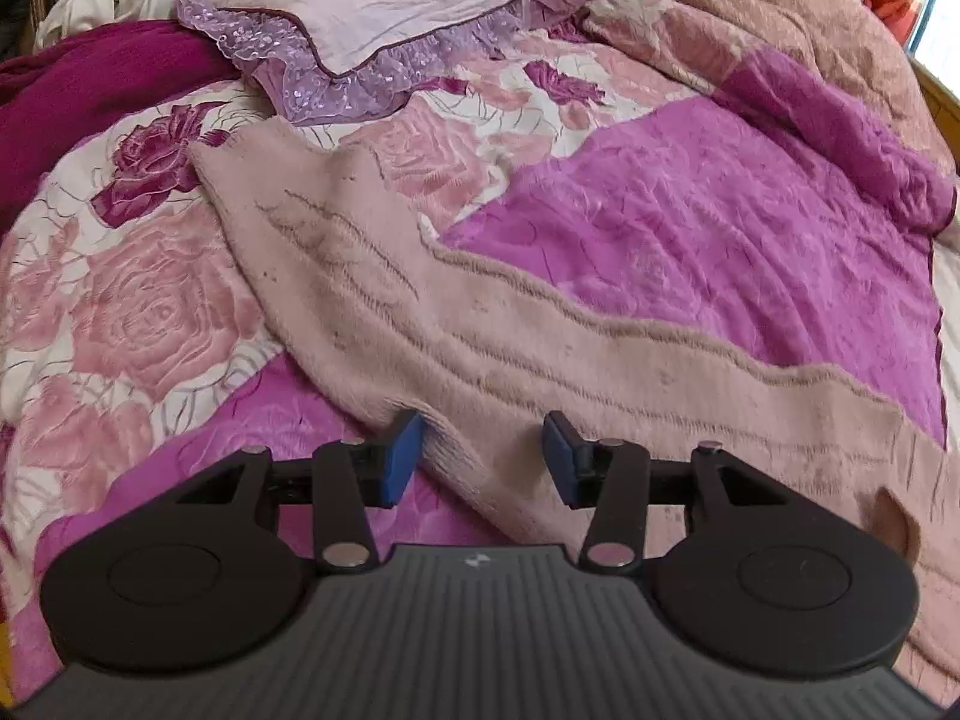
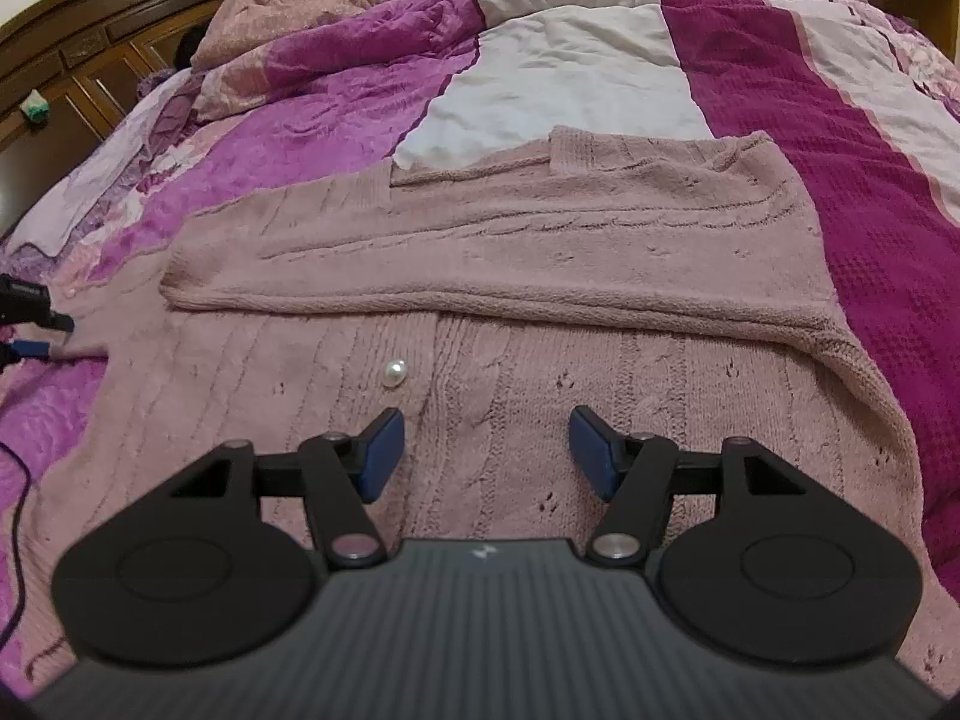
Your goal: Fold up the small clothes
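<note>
Lying flat on the bed (image 2: 780,90), your pink cable-knit sweater (image 2: 510,252) has one sleeve folded across its body, pearl button (image 2: 395,373) showing. Your right gripper (image 2: 485,453) hovers over the knit, fingers spread, nothing held. Your left gripper (image 1: 480,459) is released too, straddling the sweater's edge on the floral quilt (image 1: 150,300).

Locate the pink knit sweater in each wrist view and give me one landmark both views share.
Left wrist: the pink knit sweater runs diagonally from upper left to lower right, its edge between the open left gripper fingers.
Right wrist: it fills the centre and foreground, one part folded across the middle, under the open right gripper.
Shared landmark: the bright magenta-purple quilt panel beside the sweater.
</note>
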Action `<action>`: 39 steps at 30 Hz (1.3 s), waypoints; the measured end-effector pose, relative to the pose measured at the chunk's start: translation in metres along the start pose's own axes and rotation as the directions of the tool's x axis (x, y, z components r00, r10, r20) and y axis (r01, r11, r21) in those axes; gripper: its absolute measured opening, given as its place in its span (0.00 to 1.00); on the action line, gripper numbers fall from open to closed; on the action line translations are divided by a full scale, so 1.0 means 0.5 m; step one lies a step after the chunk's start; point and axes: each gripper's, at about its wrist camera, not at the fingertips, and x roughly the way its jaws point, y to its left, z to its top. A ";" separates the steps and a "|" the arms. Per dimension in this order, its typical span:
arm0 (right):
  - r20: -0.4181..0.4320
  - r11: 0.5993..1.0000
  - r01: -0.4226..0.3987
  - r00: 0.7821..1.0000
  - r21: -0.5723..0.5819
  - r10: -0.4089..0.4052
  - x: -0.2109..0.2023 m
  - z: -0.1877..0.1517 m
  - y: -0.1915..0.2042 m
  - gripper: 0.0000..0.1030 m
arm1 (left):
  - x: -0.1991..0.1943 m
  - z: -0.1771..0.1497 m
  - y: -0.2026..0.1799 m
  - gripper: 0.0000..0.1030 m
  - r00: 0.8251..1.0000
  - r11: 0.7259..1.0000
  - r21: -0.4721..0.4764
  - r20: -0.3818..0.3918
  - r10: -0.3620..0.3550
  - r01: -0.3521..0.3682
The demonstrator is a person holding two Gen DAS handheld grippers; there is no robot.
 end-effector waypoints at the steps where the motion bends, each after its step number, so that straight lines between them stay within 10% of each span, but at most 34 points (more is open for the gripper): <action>1: 0.000 1.000 0.003 1.000 -0.001 -0.003 0.000 0.000 0.001 0.61 | 0.006 0.004 0.006 0.51 1.000 1.000 -0.014 0.007 -0.015 0.015; 16: 0.013 1.000 0.011 1.000 0.030 -0.011 -0.002 -0.004 -0.003 0.61 | 0.011 0.011 0.061 0.53 0.990 0.962 -0.251 0.114 -0.081 0.107; 25: 0.010 0.999 0.014 1.000 0.034 -0.014 0.007 -0.004 -0.002 0.64 | 0.031 0.013 0.116 0.74 0.988 0.928 -0.341 0.084 -0.129 0.150; 39: 0.023 0.998 0.020 0.999 0.060 -0.022 0.004 -0.003 0.003 0.64 | 0.046 0.005 0.132 0.65 0.976 0.860 -0.461 0.130 -0.176 0.217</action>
